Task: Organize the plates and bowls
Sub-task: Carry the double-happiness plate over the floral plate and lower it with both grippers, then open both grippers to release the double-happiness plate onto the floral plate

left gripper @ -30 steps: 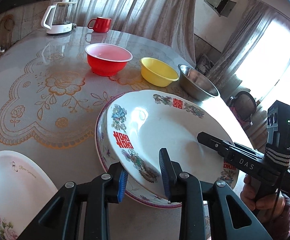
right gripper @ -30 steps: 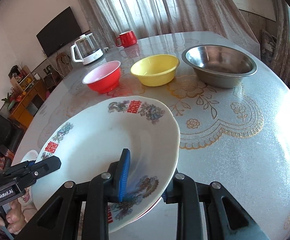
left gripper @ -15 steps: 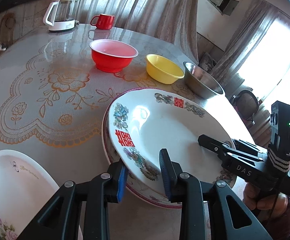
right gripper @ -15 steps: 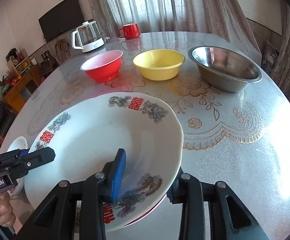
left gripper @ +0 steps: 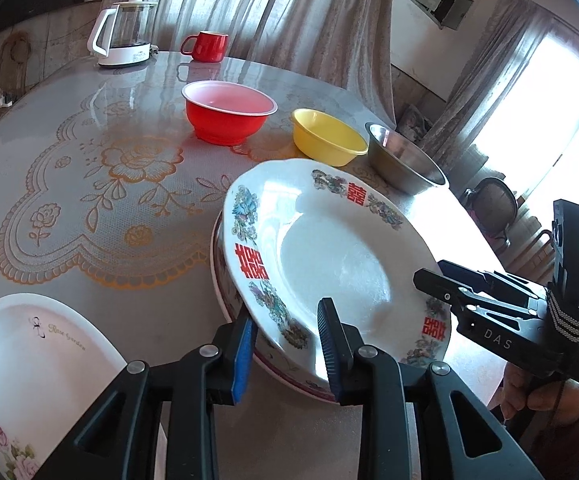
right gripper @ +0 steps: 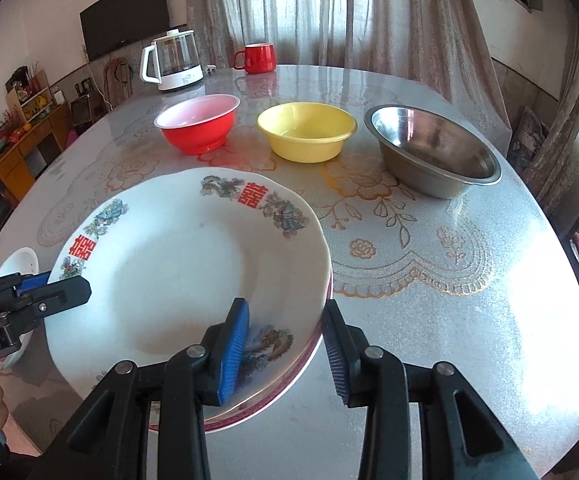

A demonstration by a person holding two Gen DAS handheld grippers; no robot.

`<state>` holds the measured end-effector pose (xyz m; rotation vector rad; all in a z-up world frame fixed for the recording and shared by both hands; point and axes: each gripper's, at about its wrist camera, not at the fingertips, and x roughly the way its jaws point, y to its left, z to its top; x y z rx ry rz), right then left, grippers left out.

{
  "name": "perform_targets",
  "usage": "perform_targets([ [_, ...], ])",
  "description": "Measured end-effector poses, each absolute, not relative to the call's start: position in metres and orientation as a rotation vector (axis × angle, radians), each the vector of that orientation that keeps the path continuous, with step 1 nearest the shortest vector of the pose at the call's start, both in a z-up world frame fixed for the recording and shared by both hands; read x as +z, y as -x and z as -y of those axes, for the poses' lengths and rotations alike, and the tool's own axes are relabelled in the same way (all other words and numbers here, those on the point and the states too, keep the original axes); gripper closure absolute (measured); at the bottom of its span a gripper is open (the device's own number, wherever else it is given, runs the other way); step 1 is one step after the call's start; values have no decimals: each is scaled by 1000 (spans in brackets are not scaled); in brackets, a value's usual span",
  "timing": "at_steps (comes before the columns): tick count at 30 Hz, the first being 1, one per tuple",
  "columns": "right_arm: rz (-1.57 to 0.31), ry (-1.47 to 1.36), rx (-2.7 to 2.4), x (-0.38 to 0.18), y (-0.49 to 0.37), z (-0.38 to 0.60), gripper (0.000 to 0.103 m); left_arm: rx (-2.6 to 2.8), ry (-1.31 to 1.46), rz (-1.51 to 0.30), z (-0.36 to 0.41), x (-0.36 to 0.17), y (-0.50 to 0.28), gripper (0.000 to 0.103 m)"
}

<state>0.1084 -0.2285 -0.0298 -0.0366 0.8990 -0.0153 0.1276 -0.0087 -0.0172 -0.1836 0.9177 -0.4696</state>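
Left wrist view: the left claw (left gripper: 285, 336) is clamped on the near rim of the decorated plate (left gripper: 329, 256), which sits tilted on a pink-rimmed plate (left gripper: 273, 368) underneath. The right claw (left gripper: 429, 276) comes in from the right edge; its body reads "DAS". A white plate (left gripper: 29, 360) left of the claw says "Rose Garden".

Right wrist view: the right claw (right gripper: 285, 344) straddles the plate's near-right rim, jaws spread and not pinching, so I'd say the left one carries it. The other tool reads "Robot.AI".
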Motion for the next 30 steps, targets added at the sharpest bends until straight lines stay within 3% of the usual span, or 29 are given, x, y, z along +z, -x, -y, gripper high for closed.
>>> perform_targets([
  [18, -899, 56, -41, -30, -100, 224, 66, -453, 197, -918, 7, -15, -123, 69],
  [21, -898, 45, -47, -30, -98, 224, 66, -457, 186, -912, 7, -13, -118, 64],
  [23, -893, 30, -47, -28, -96, 225, 66, -443, 180, -905, 6, -12, -116, 55],
  [30, -870, -8, -43, -25, -91, 229, 66, -437, 185, -885, 1, -8, -110, 55],
])
